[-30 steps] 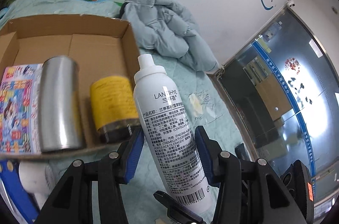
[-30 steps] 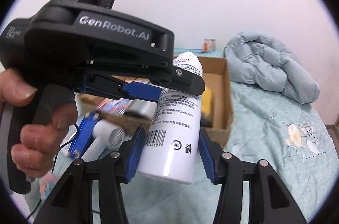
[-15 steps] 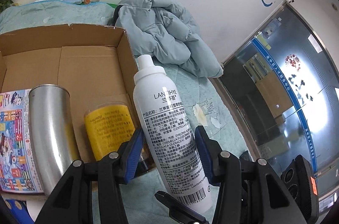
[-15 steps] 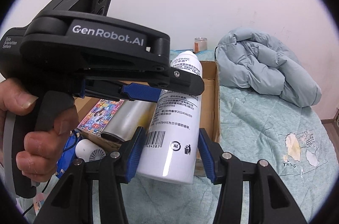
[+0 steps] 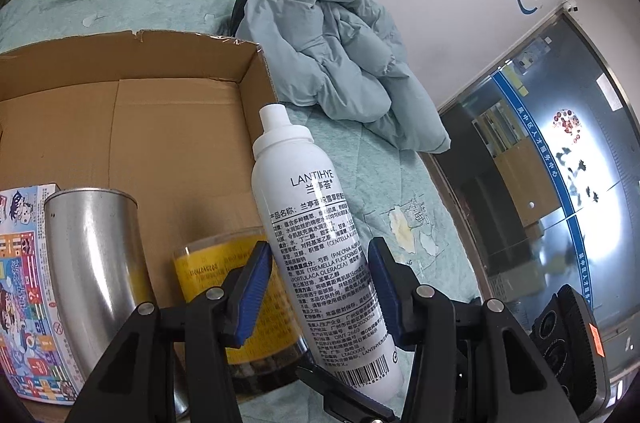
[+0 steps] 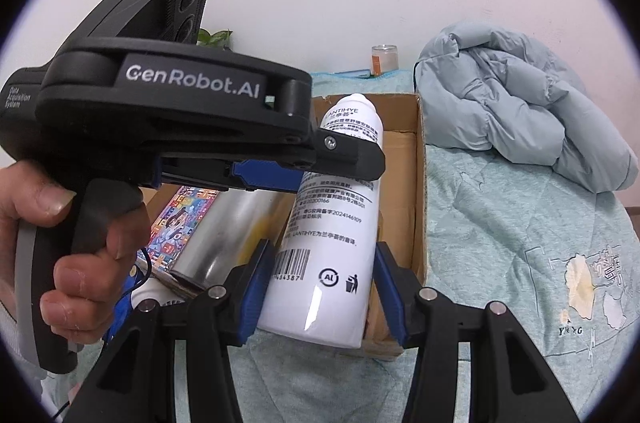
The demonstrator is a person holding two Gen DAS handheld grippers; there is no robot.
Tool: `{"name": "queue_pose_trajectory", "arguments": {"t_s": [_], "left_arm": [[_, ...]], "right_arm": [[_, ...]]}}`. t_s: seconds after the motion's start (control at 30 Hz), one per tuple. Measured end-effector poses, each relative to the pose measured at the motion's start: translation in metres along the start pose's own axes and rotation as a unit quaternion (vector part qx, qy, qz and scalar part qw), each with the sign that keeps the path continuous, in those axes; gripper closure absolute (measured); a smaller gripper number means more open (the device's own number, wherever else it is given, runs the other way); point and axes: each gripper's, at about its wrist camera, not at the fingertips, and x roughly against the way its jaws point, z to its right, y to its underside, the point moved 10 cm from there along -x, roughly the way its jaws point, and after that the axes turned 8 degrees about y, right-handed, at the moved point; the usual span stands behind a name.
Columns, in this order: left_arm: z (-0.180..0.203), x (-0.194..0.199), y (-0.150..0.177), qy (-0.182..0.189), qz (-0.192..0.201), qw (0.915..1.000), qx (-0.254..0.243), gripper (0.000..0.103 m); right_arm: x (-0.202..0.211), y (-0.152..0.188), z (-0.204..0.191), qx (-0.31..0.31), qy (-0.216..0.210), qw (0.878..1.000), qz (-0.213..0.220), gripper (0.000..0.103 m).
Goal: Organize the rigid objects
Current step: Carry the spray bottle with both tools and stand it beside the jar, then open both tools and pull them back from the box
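Gripping the white spray bottle (image 5: 316, 255) from 2 sides, I have my left tongs (image 5: 318, 277) clamped around its middle and my right tongs (image 6: 320, 283) clamped near its base, blue pads against the label. It hangs tilted, cap forward, beside the right wall of the cardboard box (image 5: 120, 127) on the bed (image 6: 500, 243). Inside the box lie a steel tumbler (image 5: 96, 255), a yellow jar (image 5: 216, 263) and a colourful carton (image 5: 20, 287). Whether the bottle touches the box edge, I can't quite tell.
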Motion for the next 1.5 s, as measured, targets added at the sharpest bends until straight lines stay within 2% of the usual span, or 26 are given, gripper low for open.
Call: {"name": "queue_pose_trajectory", "arguments": {"t_s": [0.3,0.57,0.73,0.8,0.83,0.87,0.9,0.97,1.0,1.07,1.13,1.23,1.37,1.5], "left_arm": [[-0.011,-0.042,-0.001,0.012,-0.050,0.9984,0.022,0.056],[-0.019,-0.064,0.003,-0.012,-0.072,0.9969,0.030,0.056],[-0.018,-0.057,0.006,-0.034,-0.079,0.9962,0.015,0.052],[-0.012,-0.037,0.005,-0.039,-0.053,0.9978,-0.007,0.046],[-0.009,-0.021,0.004,-0.051,-0.028,0.9980,-0.023,0.046],[-0.006,-0.002,0.005,-0.060,-0.006,0.9974,-0.040,0.042],[-0.002,0.021,0.007,-0.075,0.026,0.9948,-0.064,0.037],[0.002,0.070,0.018,-0.110,0.092,0.9847,-0.099,0.007],[0.003,0.092,0.025,-0.124,0.120,0.9786,-0.111,0.001],[0.004,0.144,0.045,-0.158,0.176,0.9623,-0.135,0.000],[0.003,0.189,0.066,-0.192,0.202,0.9481,-0.153,0.000],[-0.002,0.253,0.089,-0.247,0.229,0.9298,-0.147,0.000],[-0.004,0.332,0.113,-0.304,0.228,0.9138,-0.143,0.000],[-0.004,0.387,0.140,-0.337,0.221,0.9054,-0.134,0.000]], "right_arm": [[-0.023,0.010,0.019,-0.025,0.012,0.998,-0.054,0.054],[-0.035,0.018,0.029,-0.029,0.028,0.996,-0.086,0.055],[-0.038,0.022,0.027,-0.033,0.022,0.995,-0.096,0.054],[-0.035,0.025,0.025,-0.025,0.023,0.995,-0.096,0.051],[-0.029,0.026,0.023,-0.020,0.020,0.996,-0.090,0.044],[-0.021,0.026,0.022,-0.017,0.017,0.997,-0.077,0.035],[-0.010,0.027,0.025,-0.020,0.028,0.998,-0.057,0.032],[0.008,0.030,0.032,-0.027,0.060,0.998,-0.025,0.029],[0.018,0.036,0.035,-0.031,0.075,0.997,-0.014,0.028],[0.028,0.048,0.035,-0.029,0.094,0.995,-0.015,0.027],[0.032,0.062,0.028,-0.005,0.116,0.993,-0.025,0.027],[0.043,0.074,0.013,0.021,0.134,0.991,-0.017,0.027],[0.062,0.075,-0.003,0.010,0.119,0.993,-0.007,0.027],[0.085,0.076,-0.015,-0.017,0.098,0.995,-0.009,0.027]]}}
